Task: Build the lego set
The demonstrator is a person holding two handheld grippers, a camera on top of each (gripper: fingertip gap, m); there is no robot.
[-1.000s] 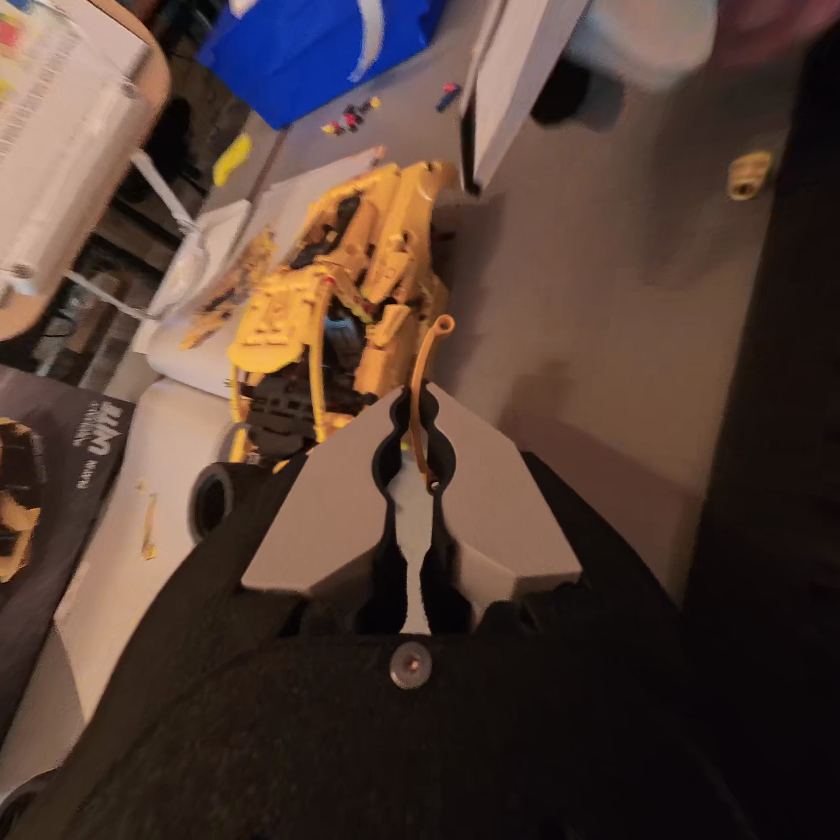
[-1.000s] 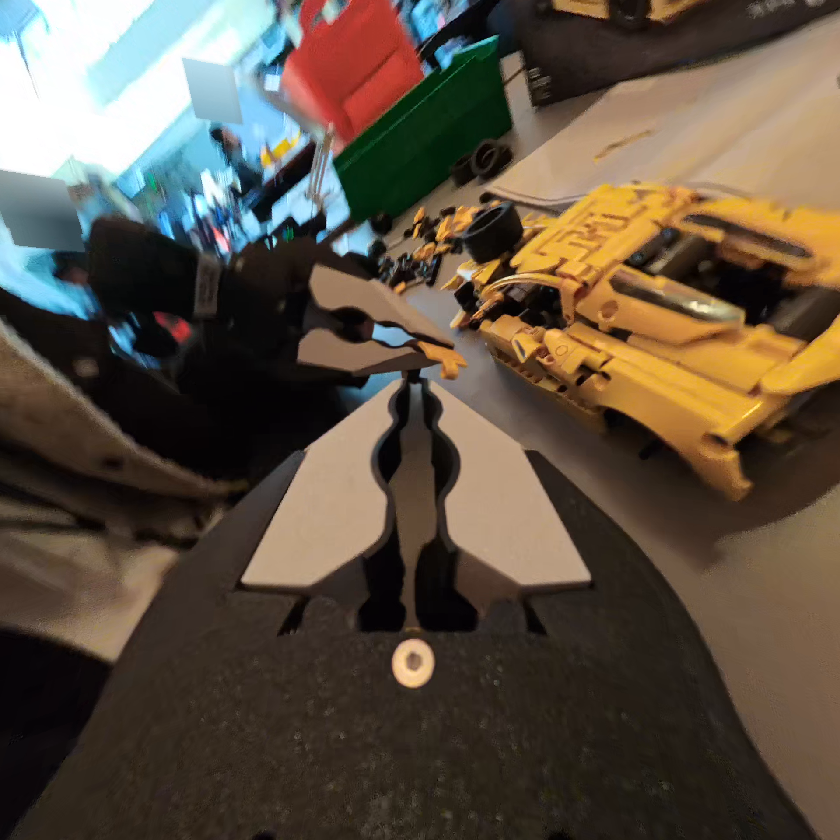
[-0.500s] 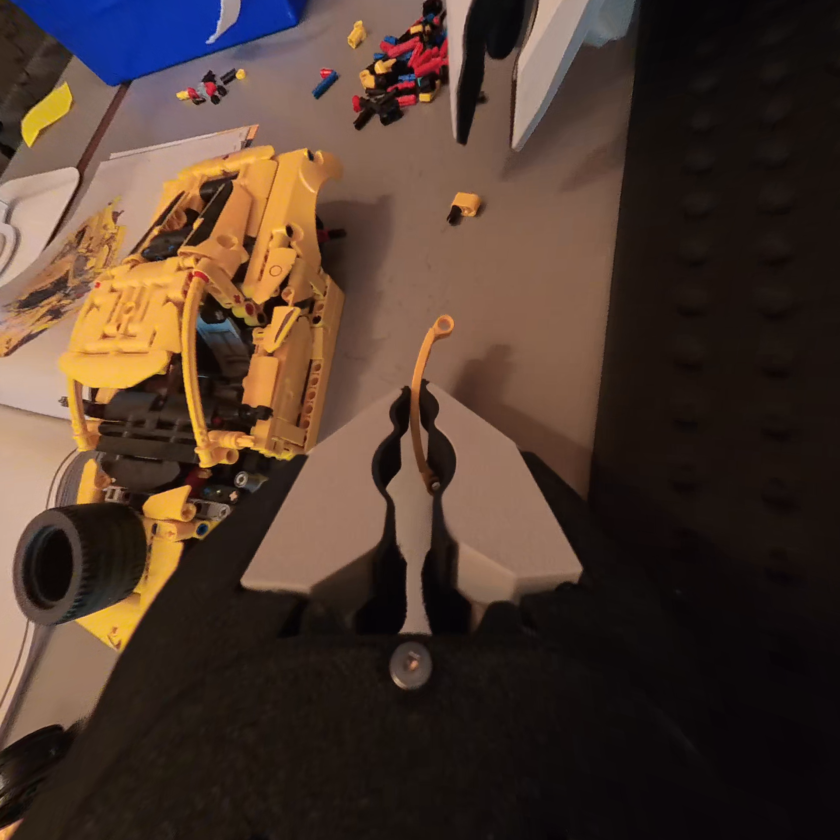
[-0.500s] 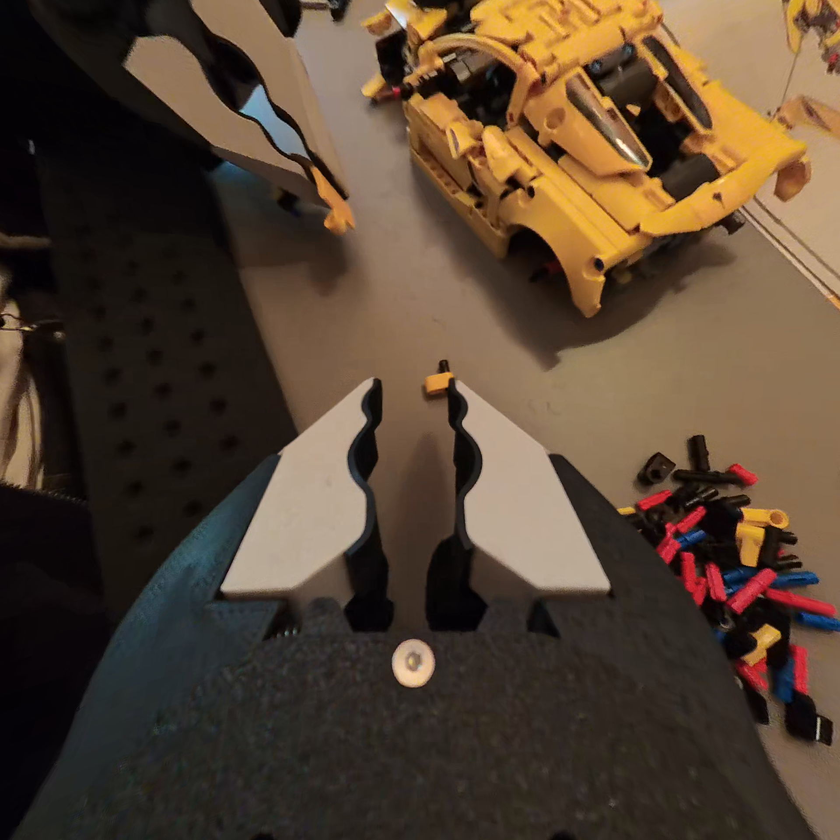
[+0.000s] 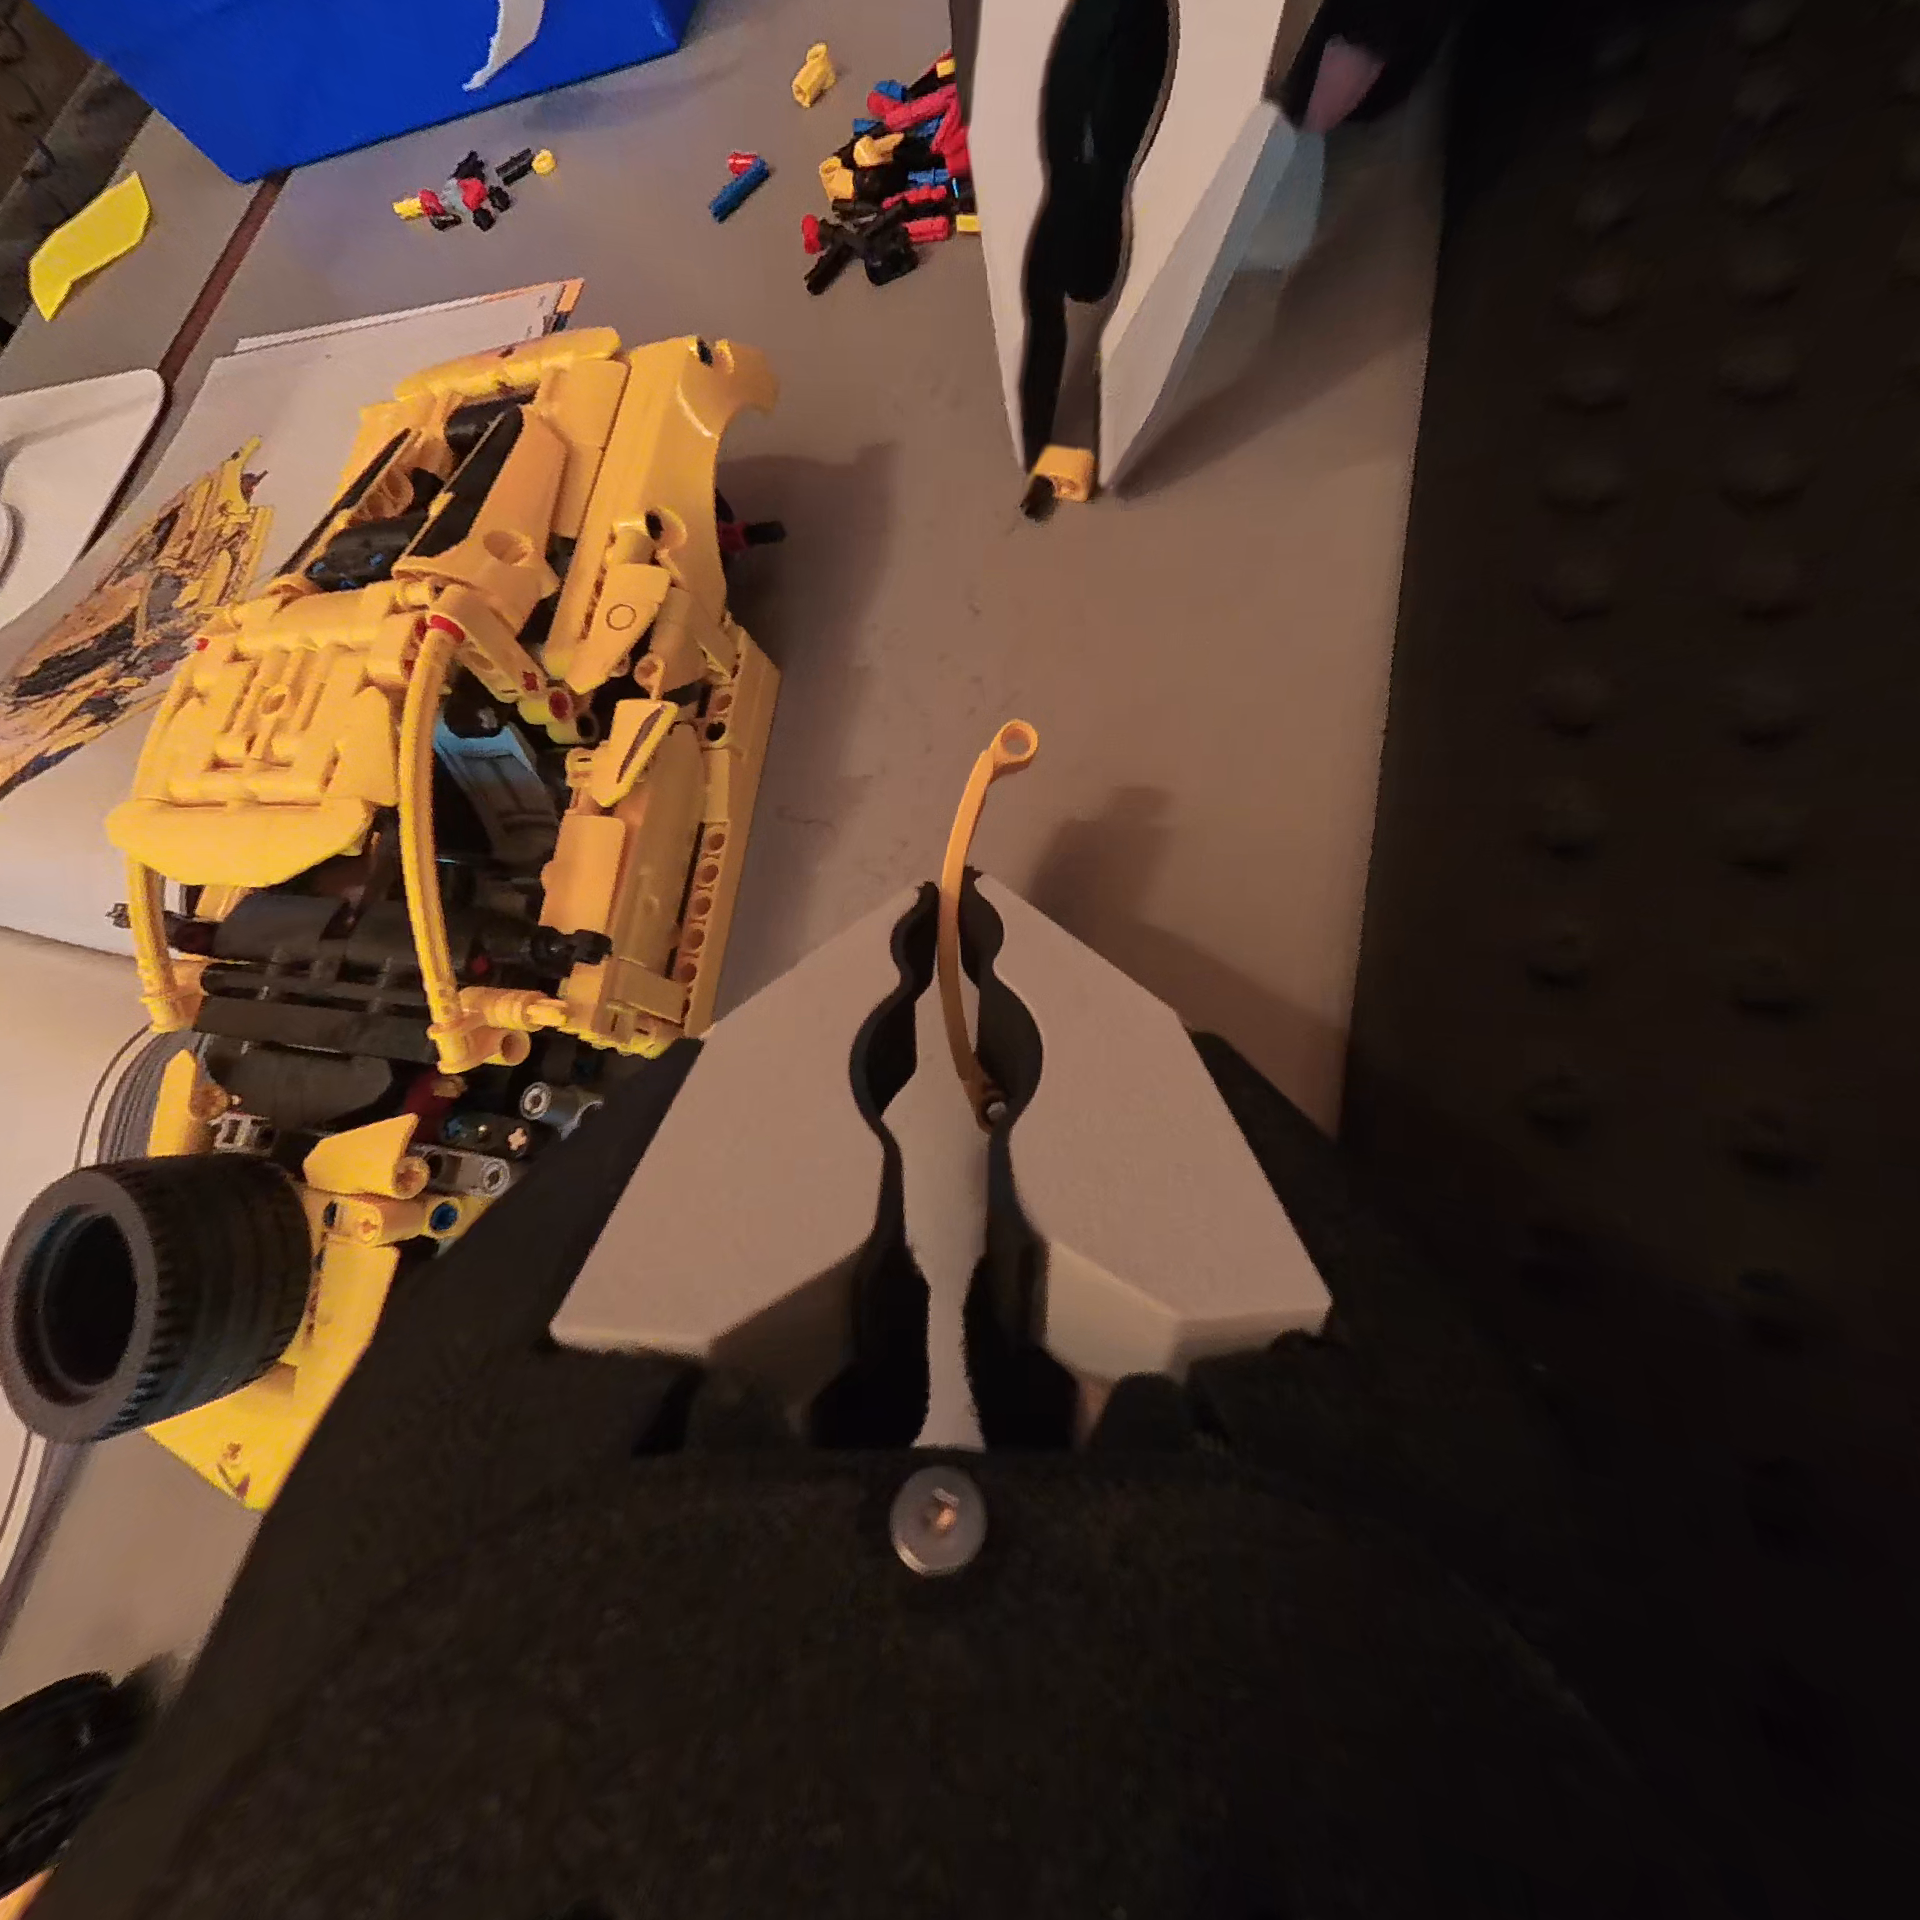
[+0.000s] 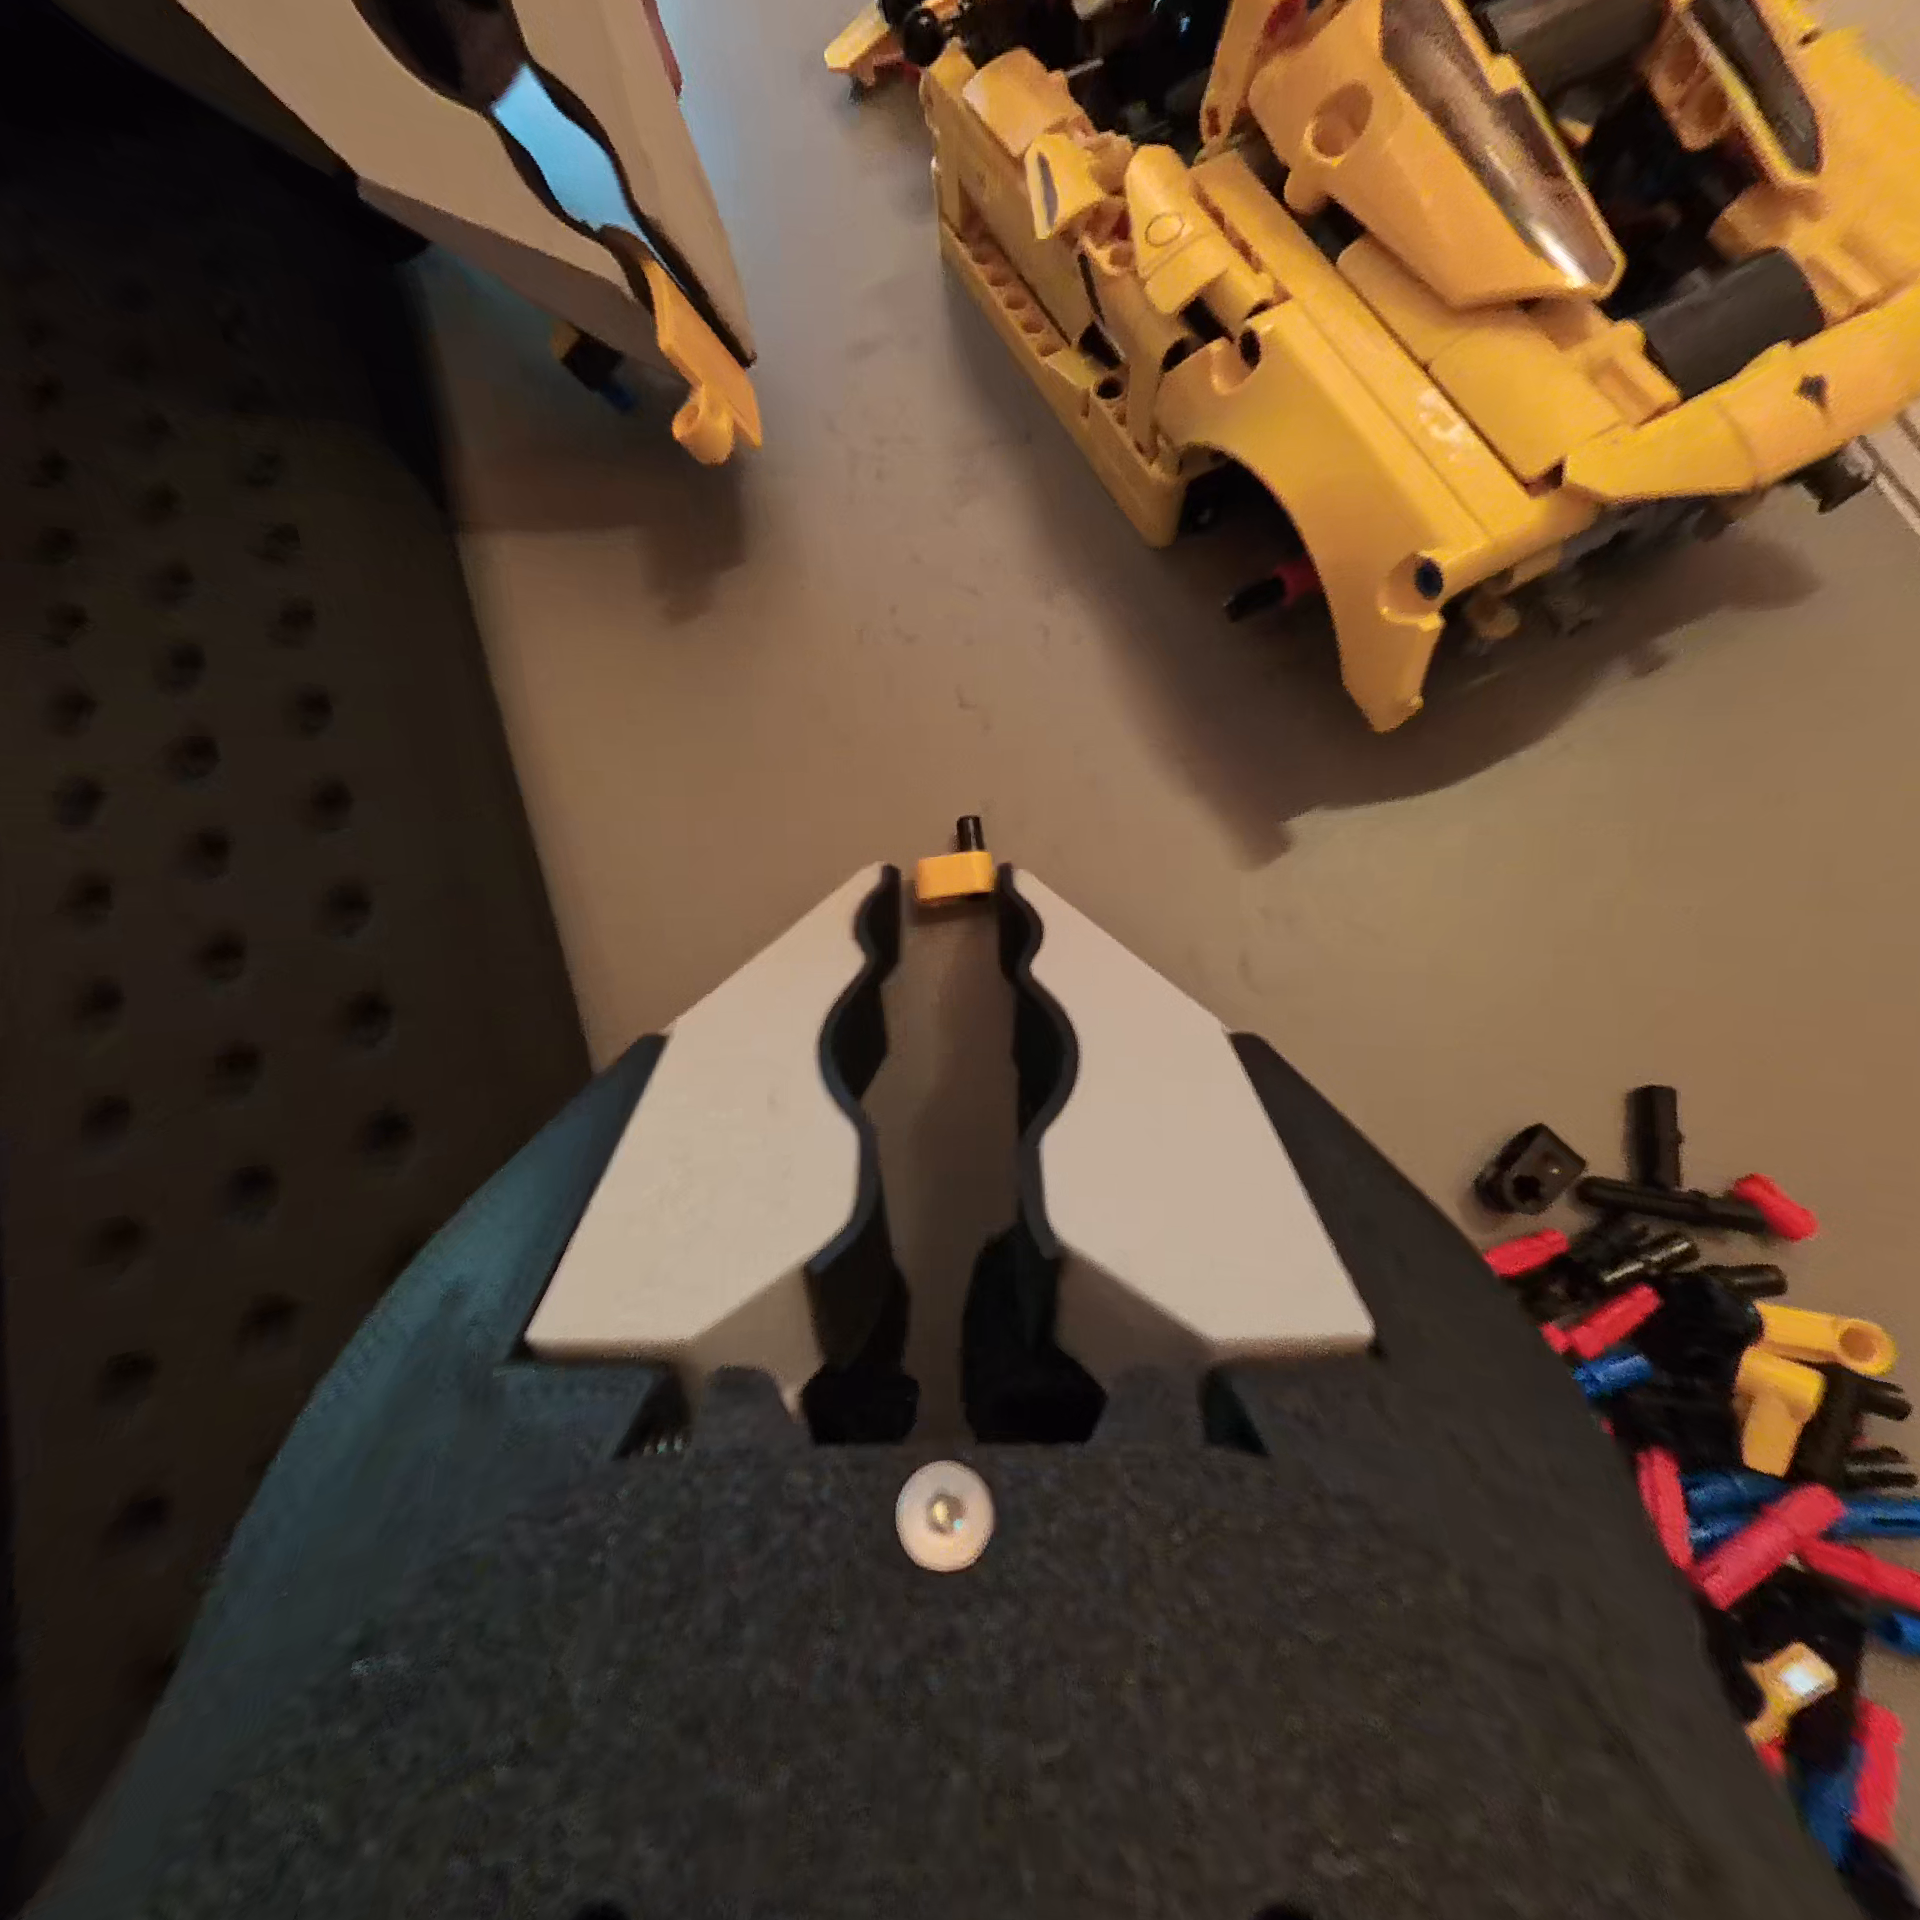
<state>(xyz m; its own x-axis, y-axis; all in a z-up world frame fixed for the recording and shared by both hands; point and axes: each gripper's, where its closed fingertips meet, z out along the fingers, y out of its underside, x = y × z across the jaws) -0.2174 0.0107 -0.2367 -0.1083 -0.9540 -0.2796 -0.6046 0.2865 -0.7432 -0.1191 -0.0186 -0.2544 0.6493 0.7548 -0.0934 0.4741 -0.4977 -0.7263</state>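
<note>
A half-built yellow lego car (image 5: 468, 779) lies on the grey table, with one black wheel (image 5: 145, 1299) fitted; it also shows in the right wrist view (image 6: 1403, 364). My left gripper (image 5: 948, 894) is shut on a thin curved yellow rod (image 5: 977, 810), to the right of the car. It shows at the top left of the right wrist view (image 6: 717, 416). My right gripper (image 6: 951, 878) is shut on a small yellow connector (image 6: 954, 876) with a black pin, at table level. The left wrist view shows it at the top (image 5: 1070, 468).
A pile of red, blue, black and yellow pins (image 6: 1714, 1403) lies right of my right gripper. A blue box (image 5: 364, 73), an instruction booklet (image 5: 156, 582) and a loose tyre (image 5: 52, 1766) lie around the car. A black perforated board (image 6: 208, 831) borders the table. Across from one pair of fingers to the other is roughly 11 cm.
My right gripper has come down onto the small yellow connector and its fingers have closed on it. My left gripper still holds the rod and has barely moved.
</note>
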